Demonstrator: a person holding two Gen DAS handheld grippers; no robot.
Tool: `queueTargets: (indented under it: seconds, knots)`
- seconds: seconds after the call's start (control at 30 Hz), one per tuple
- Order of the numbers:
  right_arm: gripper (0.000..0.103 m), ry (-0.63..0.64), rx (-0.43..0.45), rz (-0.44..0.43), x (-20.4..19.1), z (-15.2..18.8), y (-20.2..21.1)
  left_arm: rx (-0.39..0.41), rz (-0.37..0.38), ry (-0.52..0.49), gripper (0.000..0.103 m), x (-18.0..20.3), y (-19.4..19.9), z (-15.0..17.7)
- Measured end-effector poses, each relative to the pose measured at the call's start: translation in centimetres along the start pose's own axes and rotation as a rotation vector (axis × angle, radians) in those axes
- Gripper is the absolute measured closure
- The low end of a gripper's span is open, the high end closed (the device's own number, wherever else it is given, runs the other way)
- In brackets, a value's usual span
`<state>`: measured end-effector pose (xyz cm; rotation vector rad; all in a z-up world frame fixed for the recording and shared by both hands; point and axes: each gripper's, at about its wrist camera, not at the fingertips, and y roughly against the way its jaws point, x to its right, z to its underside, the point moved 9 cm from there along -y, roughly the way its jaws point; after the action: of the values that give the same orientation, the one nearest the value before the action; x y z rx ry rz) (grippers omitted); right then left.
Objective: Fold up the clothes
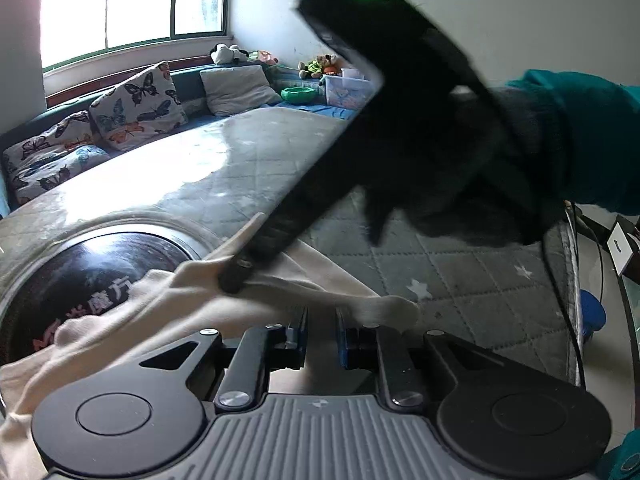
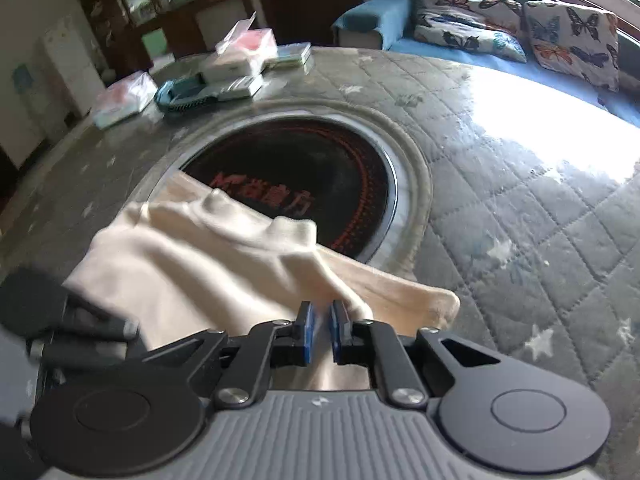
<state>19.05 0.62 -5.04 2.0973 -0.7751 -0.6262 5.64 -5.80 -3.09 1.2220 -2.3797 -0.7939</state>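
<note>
A cream garment point(image 1: 160, 312) lies bunched on the quilted grey table cover point(image 1: 460, 280), partly over a round black cooktop point(image 1: 100, 264). My left gripper point(image 1: 322, 338) sits at the garment's near edge, jaws close together with a fold pinched at the tips. Crossing this view is my right gripper point(image 1: 234, 280), held by a dark-gloved hand point(image 1: 500, 160) in a teal sleeve and nipping a raised ridge of cloth. From the right wrist, the right gripper point(image 2: 323, 326) is shut on a fold of the garment point(image 2: 208, 256). The left one's blurred fingers point(image 2: 112, 326) rest on the cloth's left edge.
Packets, boxes and a teal brush point(image 2: 184, 94) sit at the table's far side. A sofa with butterfly cushions point(image 2: 572, 40) runs behind the table, under a window point(image 1: 132, 4). The table edge, a cable point(image 1: 576, 280) and a blue object on the floor point(image 1: 592, 312) are at right.
</note>
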Motion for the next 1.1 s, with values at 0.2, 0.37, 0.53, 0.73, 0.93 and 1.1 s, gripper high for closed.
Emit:
queueTargets:
  seconds: [0.2,0.37,0.53,0.73,0.93,1.1]
  knots:
    - [0.098,0.058,0.016,0.061,-0.7,-0.9,-1.1,0.012,0.003,0.049,0.086,-0.3,0.1,0.2]
    - [0.093,0.078,0.057,0.039,-2.0,-1.8,0.8,0.027,-0.036,0.070,0.075,-1.5,2.0,0.4]
    - [0.090,0.151,0.027,-0.046,-5.5,-1.6,0.2,0.016,-0.114,0.105,0.075,-4.0,4.7,1.8]
    - [0.090,0.158,0.022,-0.048,-7.2,-1.7,-2.8,-0.006,-0.140,0.220,0.075,-6.8,6.8,4.4]
    - [0.090,0.103,0.066,-0.028,-6.9,-3.3,-3.8,0.004,-0.133,0.233,0.074,-6.8,7.5,4.6]
    - [0.087,0.175,0.082,-0.056,-9.1,-4.1,-2.8,0.018,-0.161,0.257,0.070,-8.0,8.4,4.7]
